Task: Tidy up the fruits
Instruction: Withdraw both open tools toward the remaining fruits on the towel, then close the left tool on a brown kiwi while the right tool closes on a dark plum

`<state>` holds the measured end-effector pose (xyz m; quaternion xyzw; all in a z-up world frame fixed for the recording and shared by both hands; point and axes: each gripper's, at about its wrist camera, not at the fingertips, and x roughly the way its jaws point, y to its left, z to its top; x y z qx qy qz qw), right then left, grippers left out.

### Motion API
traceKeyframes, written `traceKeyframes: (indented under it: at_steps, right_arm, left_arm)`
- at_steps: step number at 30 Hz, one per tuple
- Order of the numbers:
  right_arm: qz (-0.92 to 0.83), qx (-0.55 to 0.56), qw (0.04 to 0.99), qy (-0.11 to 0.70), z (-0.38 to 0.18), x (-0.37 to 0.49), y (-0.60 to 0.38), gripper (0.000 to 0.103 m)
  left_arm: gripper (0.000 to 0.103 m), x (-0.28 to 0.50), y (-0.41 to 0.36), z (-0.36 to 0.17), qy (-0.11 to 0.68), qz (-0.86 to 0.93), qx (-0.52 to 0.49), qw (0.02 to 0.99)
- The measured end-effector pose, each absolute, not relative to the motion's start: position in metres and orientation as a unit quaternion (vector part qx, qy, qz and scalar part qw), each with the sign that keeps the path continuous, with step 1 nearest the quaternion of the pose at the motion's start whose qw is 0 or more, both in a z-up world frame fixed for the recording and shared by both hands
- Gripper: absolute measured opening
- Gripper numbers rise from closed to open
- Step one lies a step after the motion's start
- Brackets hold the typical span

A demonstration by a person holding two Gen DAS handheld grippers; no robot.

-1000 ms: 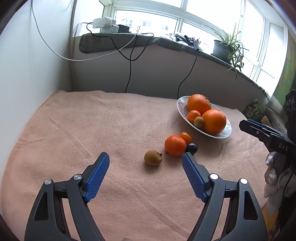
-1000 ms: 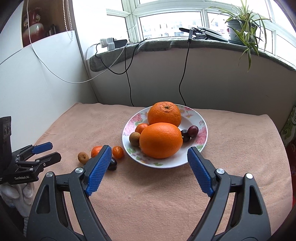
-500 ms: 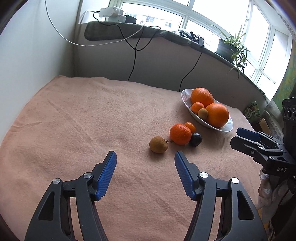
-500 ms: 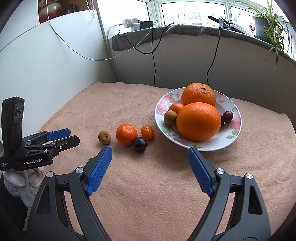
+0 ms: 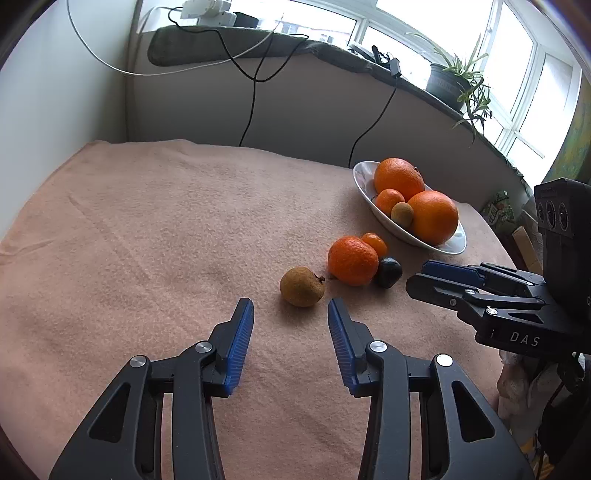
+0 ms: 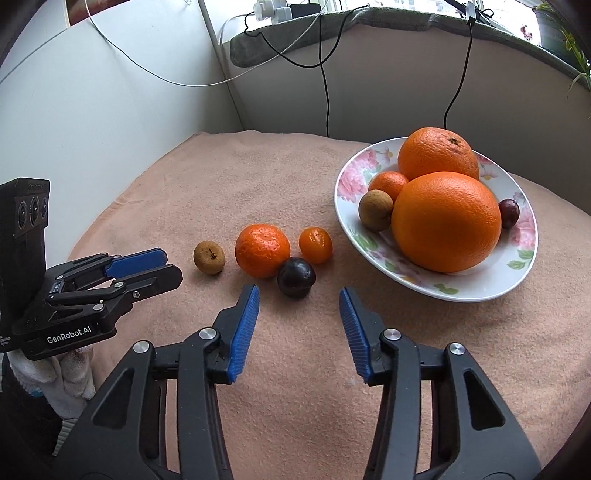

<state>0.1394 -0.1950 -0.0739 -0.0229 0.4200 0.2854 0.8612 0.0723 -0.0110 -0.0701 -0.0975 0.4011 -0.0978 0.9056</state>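
Bare pink cloth left of brown fruit

A soft pink blanket covers the table, and a white wall stands on its left side. Behind the table a low wall holds a window sill with a dark cloth on it, and 2 black cords hang down from the sill while a white cord swings across the wall to a white plug block. A green plant in a dark pot sits on the sill by the bright windows.
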Motion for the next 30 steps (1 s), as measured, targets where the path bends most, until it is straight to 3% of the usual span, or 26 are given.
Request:
traceKeyframes:
  at_steps: [22, 30]
  right_arm:
    - [0.287, -0.045, 0.851, 0.437, -0.086, 0.162, -0.174, 0.040]
    - [0.291, -0.047, 0.848, 0.441, -0.089, 0.163, -0.172, 0.030]
  left_arm:
    - [0.035, 0.094, -0.023, -0.081, 0.423, -0.117, -0.076, 0.895]
    - [0.030, 0.097, -0.022, -0.083, 0.426, -0.116, -0.077, 0.894]
